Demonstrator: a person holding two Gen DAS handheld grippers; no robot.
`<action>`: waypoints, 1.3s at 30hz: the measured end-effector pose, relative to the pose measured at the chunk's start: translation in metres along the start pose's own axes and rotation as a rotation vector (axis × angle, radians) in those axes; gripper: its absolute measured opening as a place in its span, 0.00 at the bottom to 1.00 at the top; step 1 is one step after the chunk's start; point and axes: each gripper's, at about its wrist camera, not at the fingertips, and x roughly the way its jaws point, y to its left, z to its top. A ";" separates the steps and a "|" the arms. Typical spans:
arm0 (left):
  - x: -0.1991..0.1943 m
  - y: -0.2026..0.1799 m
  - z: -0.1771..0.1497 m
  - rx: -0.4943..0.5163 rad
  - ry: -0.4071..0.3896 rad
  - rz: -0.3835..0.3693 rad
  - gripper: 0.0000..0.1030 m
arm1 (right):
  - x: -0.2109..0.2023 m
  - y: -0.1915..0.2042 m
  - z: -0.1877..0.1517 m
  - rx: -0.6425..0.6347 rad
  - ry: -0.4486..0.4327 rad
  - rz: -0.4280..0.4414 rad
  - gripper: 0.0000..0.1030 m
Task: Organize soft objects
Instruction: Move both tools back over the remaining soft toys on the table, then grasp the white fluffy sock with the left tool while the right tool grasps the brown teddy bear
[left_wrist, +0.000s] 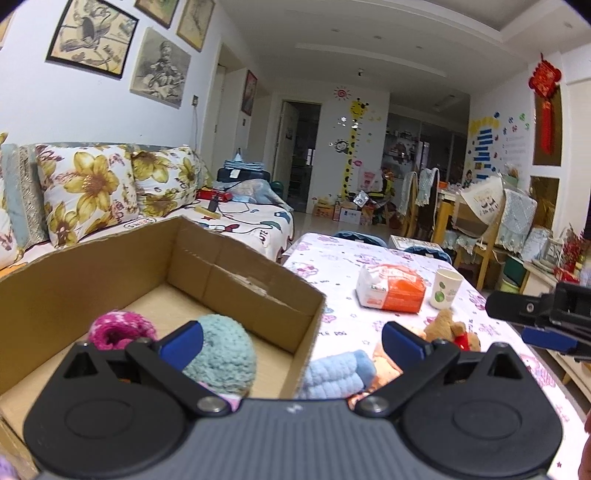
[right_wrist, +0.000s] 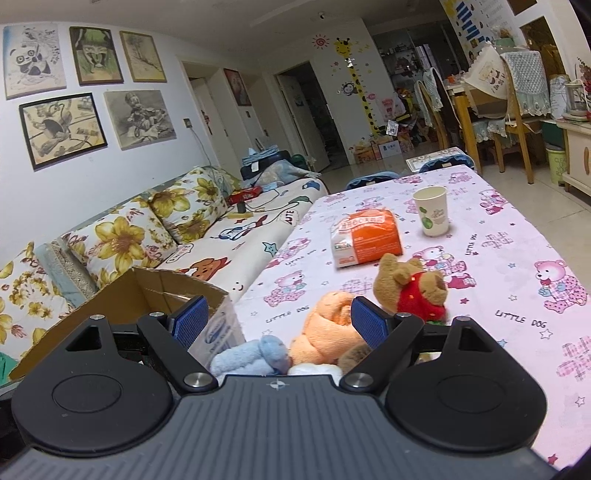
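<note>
Sorting partway: pink knit (left_wrist: 118, 328) and teal knit (left_wrist: 221, 347) sit in box (left_wrist: 236, 280) lower left; blue sock (right_wrist: 251, 356), orange plush (right_wrist: 328, 325), bear (right_wrist: 413, 288) remain lower centre. Both grippers' jaws spread, empty.

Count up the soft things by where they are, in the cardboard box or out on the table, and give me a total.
In the cardboard box: 2, the pink knit piece and the teal knit piece.
Out on the table: 3, the light blue towel roll, the orange towel roll and the teddy bear.
Total: 5. A white soft bit under the right claw is too hidden to count.
</note>
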 end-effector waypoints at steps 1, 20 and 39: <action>0.000 -0.002 0.000 0.007 0.001 -0.002 0.99 | 0.000 -0.001 0.000 0.000 -0.001 -0.005 1.00; 0.008 -0.048 -0.016 0.149 0.044 -0.070 0.99 | 0.002 -0.006 -0.001 0.050 -0.017 -0.104 1.00; 0.034 -0.088 -0.047 0.259 0.169 -0.187 0.99 | 0.068 -0.018 -0.009 0.067 0.052 -0.200 1.00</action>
